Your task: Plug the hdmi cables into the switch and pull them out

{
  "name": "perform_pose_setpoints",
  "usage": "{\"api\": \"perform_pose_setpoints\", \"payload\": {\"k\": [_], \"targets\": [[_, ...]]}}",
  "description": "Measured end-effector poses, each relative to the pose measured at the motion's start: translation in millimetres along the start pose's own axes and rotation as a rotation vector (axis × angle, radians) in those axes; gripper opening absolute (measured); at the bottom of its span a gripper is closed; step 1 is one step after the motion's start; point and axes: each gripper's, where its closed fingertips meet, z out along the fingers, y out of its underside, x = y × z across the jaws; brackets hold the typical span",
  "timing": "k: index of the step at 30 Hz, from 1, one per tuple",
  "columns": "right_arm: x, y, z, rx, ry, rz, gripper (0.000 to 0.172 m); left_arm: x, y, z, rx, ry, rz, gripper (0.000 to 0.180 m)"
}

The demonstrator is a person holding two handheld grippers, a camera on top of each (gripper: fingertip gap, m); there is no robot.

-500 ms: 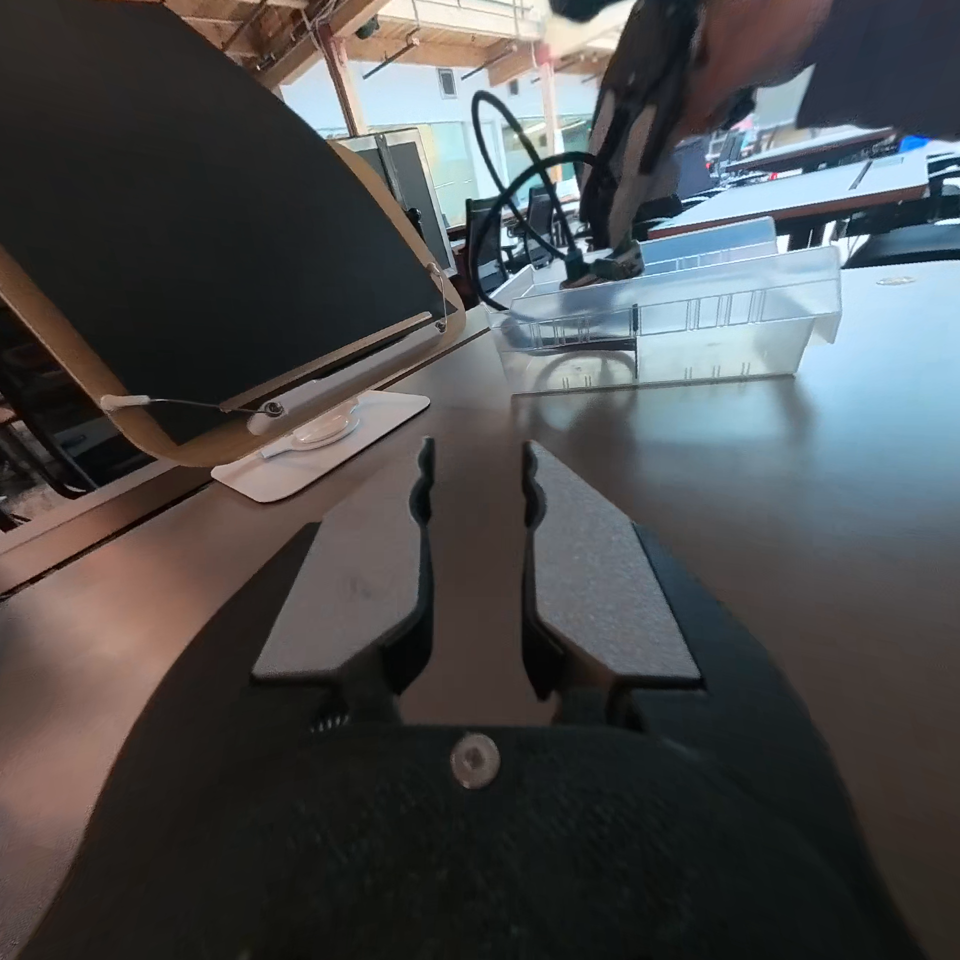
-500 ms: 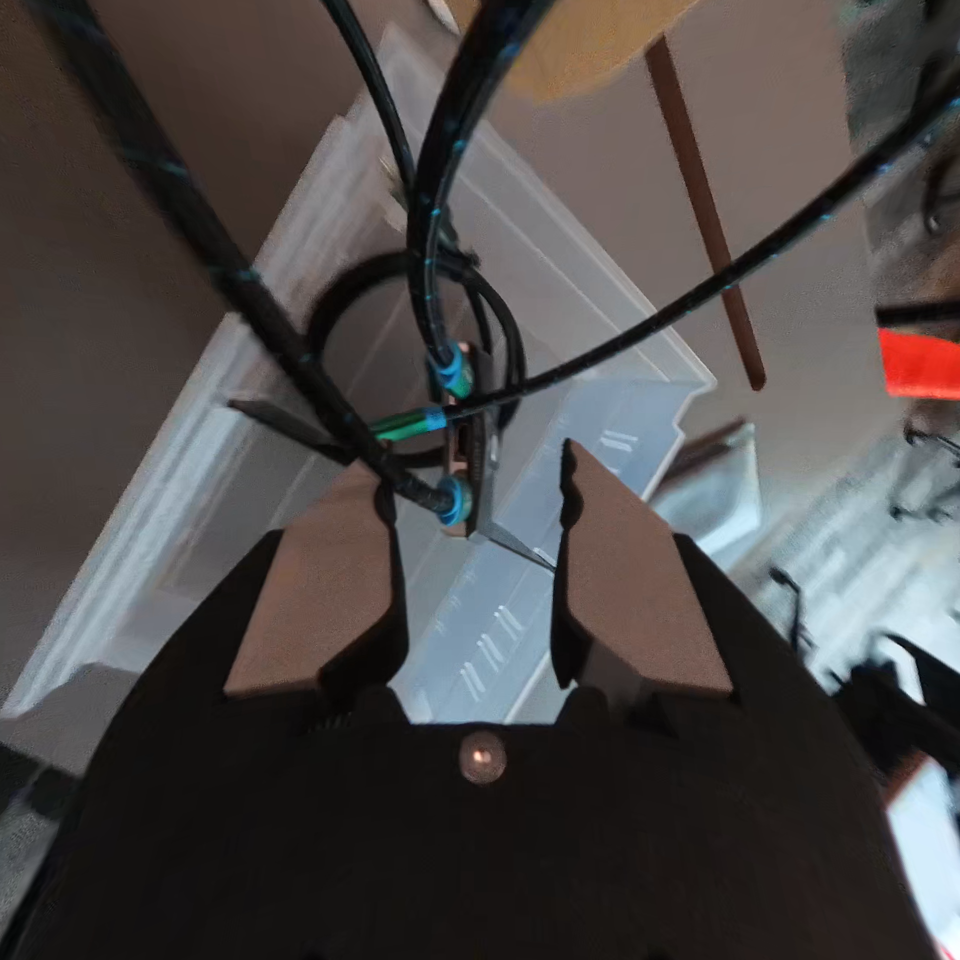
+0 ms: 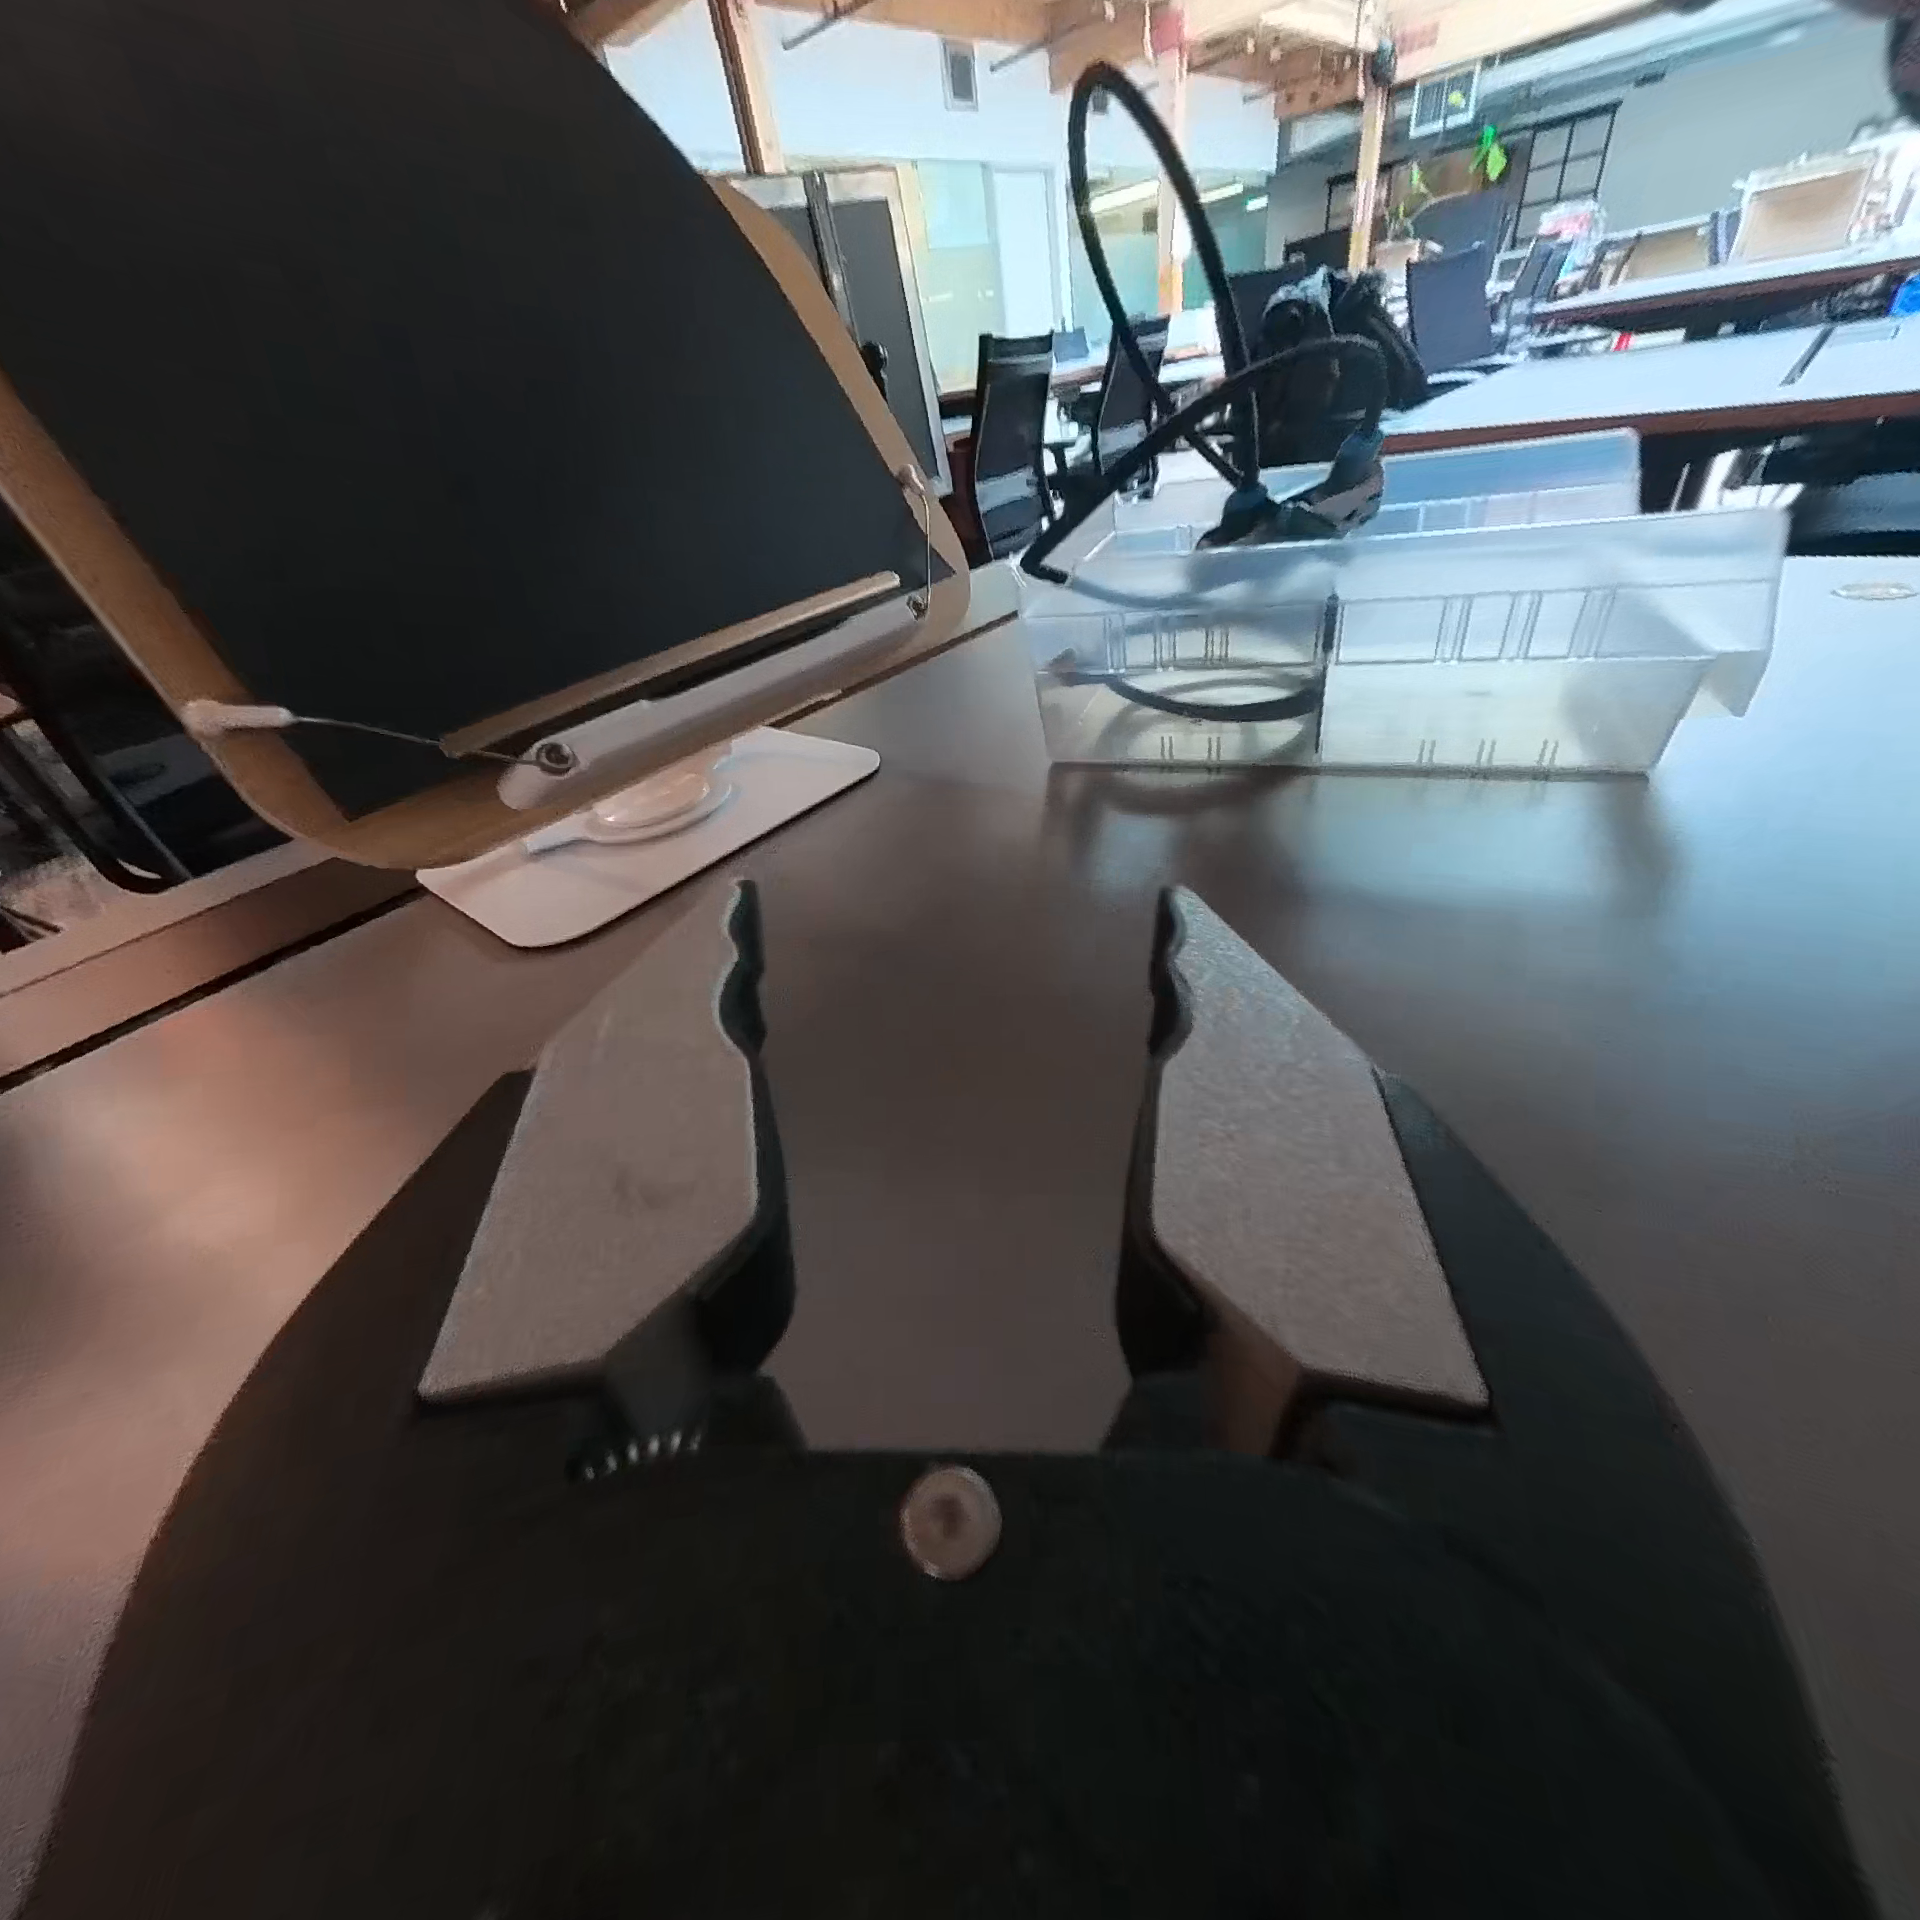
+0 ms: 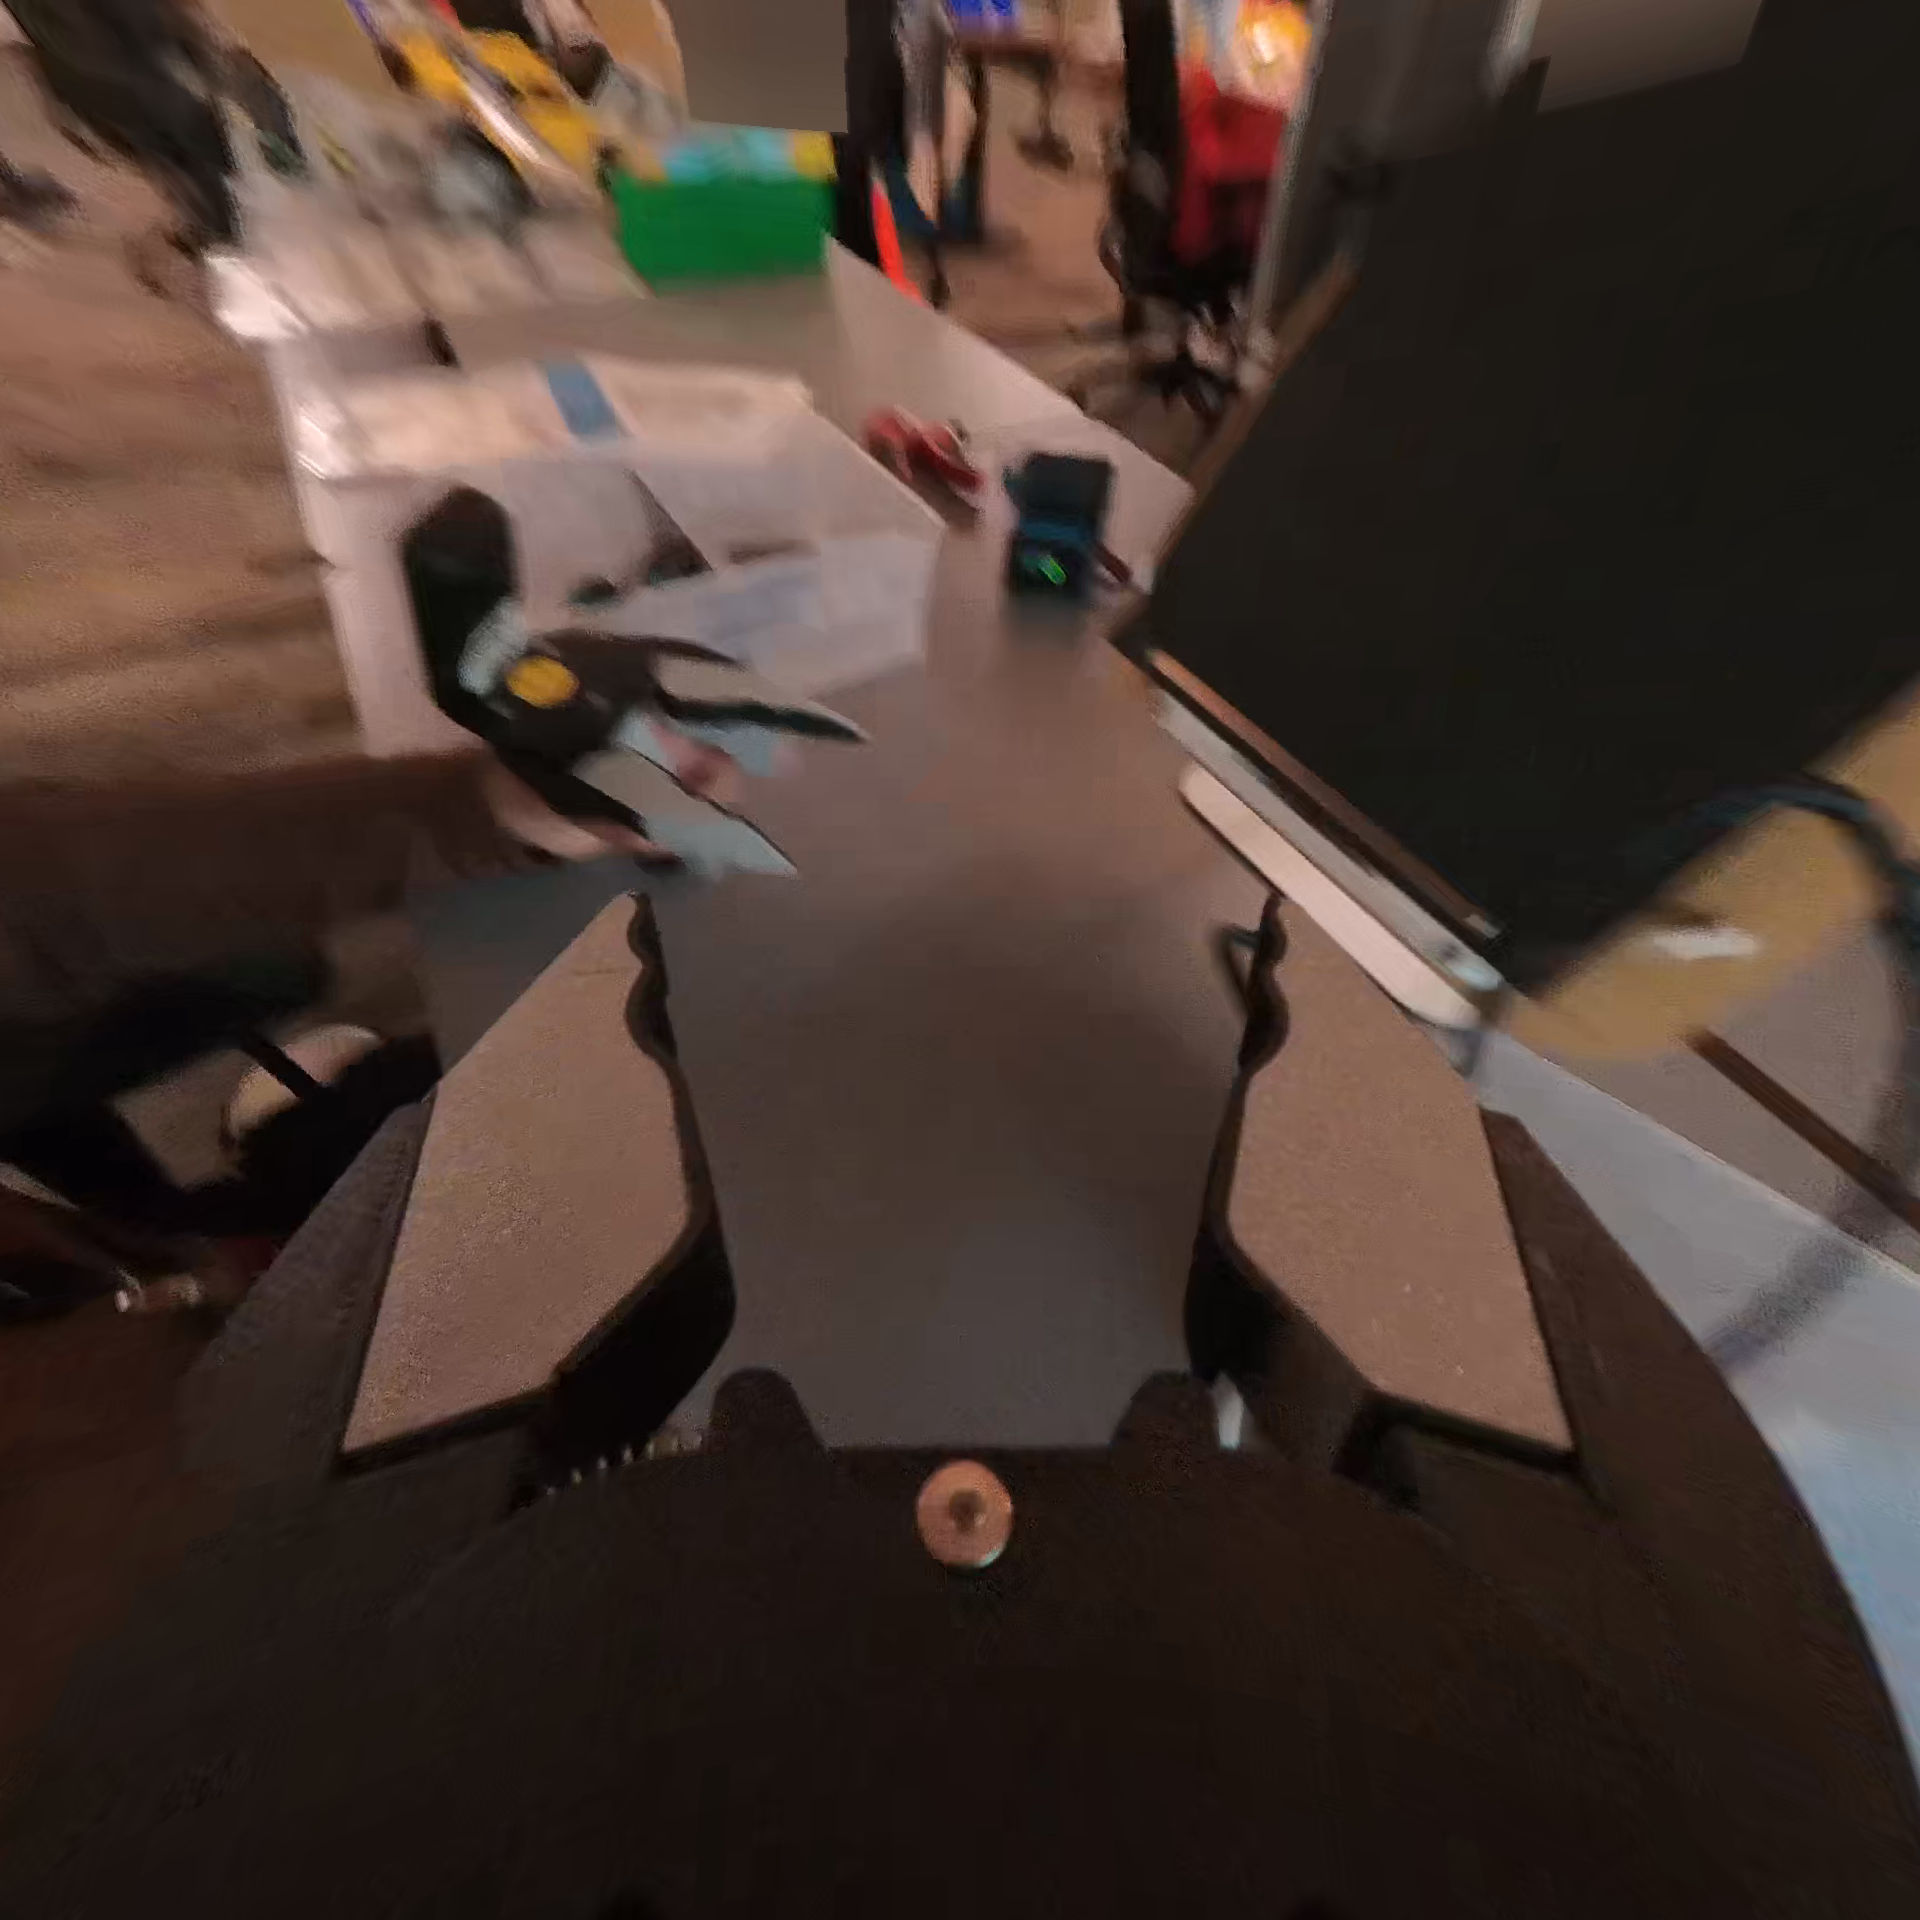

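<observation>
Room: open-plan office with wooden ceiling beams, rows of long pale desks and black office chairs [image 3: 1013, 436] far behind.
Table: dark brown glossy table [image 3: 1455, 1039], reflecting the light; both grippers hang over it.
Left gripper [image 3: 956, 966]: low over the table, pointing along it toward the bin; jaws wide apart, only bare table top between the grey pads [image 3: 634, 1195].
Right gripper [image 4: 951, 977]: jaws spread very wide, nothing between them but table; this view is heavily motion-blurred.
Other gripper in the right wrist view: the black left gripper with a yellow round mark shows ahead and to the left, its two fingers parted, a person's hand [image 4: 540, 821] on it.
Clear bin: transparent plastic divided bin [image 3: 1507, 665] on the table ahead and to the right of the left gripper, well apart from its jaws.
Cables: black braided HDMI cables [image 3: 1164, 208] arch high above the bin's left end and loop down into it; one coil lies in its left compartment.
Switch: small dark switch box [image 3: 1309, 514] at the bin's top edge, where the cable ends with blue-collared plugs meet; whether each plug is seated cannot be told.
Panel on stand: large dark curved panel with a tan wooden rim [image 3: 416, 395], leaning on a white flat base [image 3: 665, 862], left of the bin and just ahead-left of the left gripper.
Right view background: blurred white boxes, a green crate [image 4: 727, 223], a small dark blue box [image 4: 1060, 520].
</observation>
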Motion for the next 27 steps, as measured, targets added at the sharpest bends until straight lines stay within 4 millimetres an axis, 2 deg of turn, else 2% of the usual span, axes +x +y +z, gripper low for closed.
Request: {"api": "perform_pose_setpoints", "payload": {"k": [2, 3, 4, 7, 9, 11, 12, 14, 16, 17, 18, 21, 23, 27], "targets": [[-33.1, 2.3, 36.5, 0.097, -0.041, -0.007, 0.093, -2.8, 1.2, 7.7, -0.012, -0.017, 0.001, 0.077], [-42.1, 8.3, 58.4, 0.114, -0.039, -0.023, 0.084, -6.6, 2.0, 12.1, -0.019, -0.036, 0.001, 0.078], [-41.0, 18.0, 81.8, 0.105, 0.002, -0.036, 0.078, -11.7, 3.5, 16.6, -0.031, -0.059, 0.001, 0.078], [-9.8, 59.8, 148.5, -0.005, 0.155, -0.021, 0.102, -30.0, 9.7, 31.5, -0.075, -0.133, -0.016, 0.078], [20.7, 89.5, 181.1, -0.094, 0.255, -0.005, 0.106, -43.1, 15.2, 40.9, -0.112, -0.185, -0.036, 0.076], [35.7, 116.8, 202.9, -0.173, 0.268, 0.026, 0.101, -55.0, 21.8, 47.5, -0.157, -0.243, -0.045, 0.071], [35.3, 127.0, 209.4, -0.205, 0.24, 0.038, 0.091, -57.9, 23.8, 49.7, -0.172, -0.258, -0.039, 0.064], [31.2, 138.8, 214.6, -0.229, 0.2, 0.03, 0.068, -57.3, 20.9, 50.4, -0.156, -0.264, -0.003, 0.03], [28.9, 148.5, 213.4, -0.242, 0.196, -0.022, 0.026, -54.8, 15.7, 47.8, -0.121, -0.273, 0.034, 0.0], [25.2, 152.4, 212.9, -0.251, 0.176, -0.04, 0.006, -52.0, 13.4, 46.6, -0.107, -0.269, 0.047, 0.0], [21.2, 153.2, 212.1, -0.255, 0.152, -0.039, 0.0, -48.7, 11.7, 45.5, -0.095, -0.261, 0.053, 0.0], [19.8, 146.9, 209.4, -0.226, 0.14, 0.016, 0.0, -42.0, 6.0, 38.6, -0.053, -0.262, 0.033, 0.0], [19.7, 143.8, 209.1, -0.204, 0.139, 0.048, 0.025, -36.5, 4.0, 35.2, -0.038, -0.243, 0.018, 0.007], [13.4, 147.5, 211.1, -0.208, 0.104, 0.064, 0.026, -24.6, 7.5, 29.3, -0.069, -0.229, -0.018, 0.019]]}}
